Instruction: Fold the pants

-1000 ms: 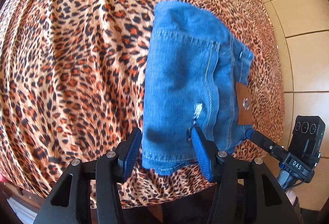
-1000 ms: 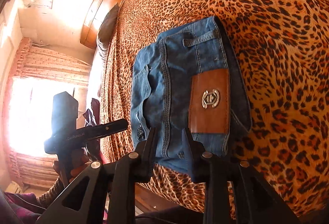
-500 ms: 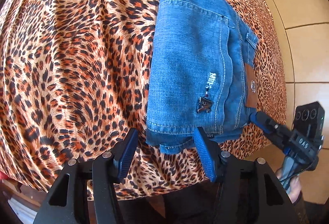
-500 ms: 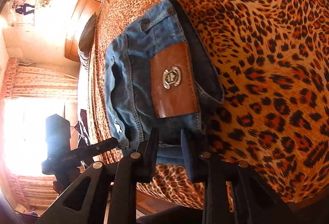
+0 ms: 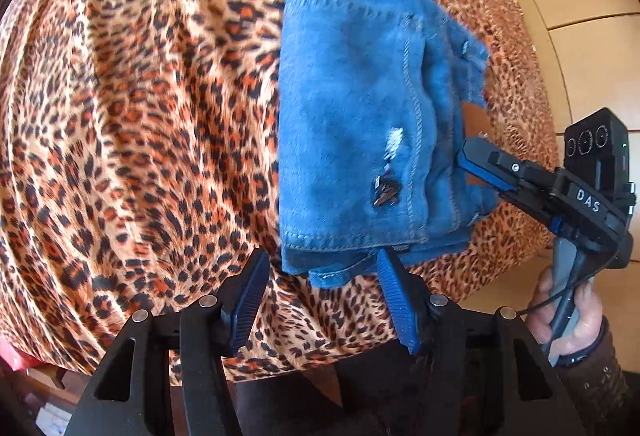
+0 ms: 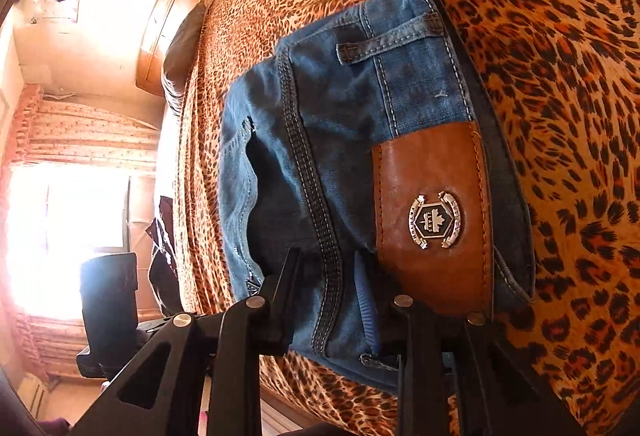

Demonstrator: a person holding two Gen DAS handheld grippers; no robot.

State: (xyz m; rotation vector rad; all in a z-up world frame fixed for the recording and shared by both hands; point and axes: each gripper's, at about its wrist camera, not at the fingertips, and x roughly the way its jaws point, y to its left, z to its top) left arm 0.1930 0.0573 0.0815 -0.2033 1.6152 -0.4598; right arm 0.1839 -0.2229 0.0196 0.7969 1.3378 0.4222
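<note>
Blue denim pants [image 5: 360, 124] lie folded into a compact bundle on a leopard-print bedspread [image 5: 140, 116]. Their brown leather waistband patch [image 6: 432, 212] with a metal badge faces the right wrist camera. My left gripper [image 5: 320, 272] is open at the bundle's near edge, its blue pads on either side of a protruding hem corner. My right gripper [image 6: 326, 272] is nearly closed on the waistband seam of the pants [image 6: 340, 156]; it also shows in the left wrist view [image 5: 466, 152], pinching the bundle's right side.
Tiled floor [image 5: 580, 16] lies beyond the bed's right edge. A wooden headboard [image 6: 172, 16], a dark pillow [image 6: 184, 44] and a bright curtained window [image 6: 60, 216] are at the far end. The other handheld unit [image 6: 108, 308] appears at lower left.
The right gripper has moved in over the waistband, so the pants fill more of its view. The pants bundle shifted slightly and looks blurred in the left view. The left gripper stays open.
</note>
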